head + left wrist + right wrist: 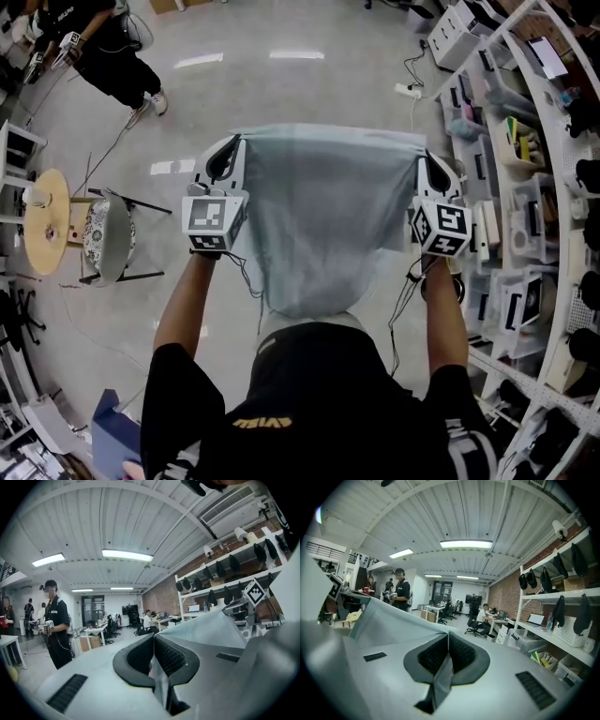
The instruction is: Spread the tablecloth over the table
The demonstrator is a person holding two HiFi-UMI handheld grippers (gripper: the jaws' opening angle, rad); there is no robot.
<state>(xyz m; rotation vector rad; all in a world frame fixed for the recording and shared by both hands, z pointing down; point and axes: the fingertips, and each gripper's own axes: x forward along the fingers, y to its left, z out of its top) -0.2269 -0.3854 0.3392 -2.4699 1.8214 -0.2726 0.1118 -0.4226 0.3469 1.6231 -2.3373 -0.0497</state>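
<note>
Tablecloth (323, 216), pale grey, hangs stretched between left gripper (225, 161) and right gripper (435, 174), each pinching a top corner. Head view shows its whole drape before the person (319, 403); gripper views show only fabric squeezed between dark pads (462, 652).

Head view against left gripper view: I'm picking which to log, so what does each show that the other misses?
Only the head view: the whole cloth hanging between left tool and right tool, the person's arms, a round table. Only the left gripper view: the left tool's jaws shut on the cloth's edge, ceiling lights. Both: cloth, right tool, shelves.
</note>
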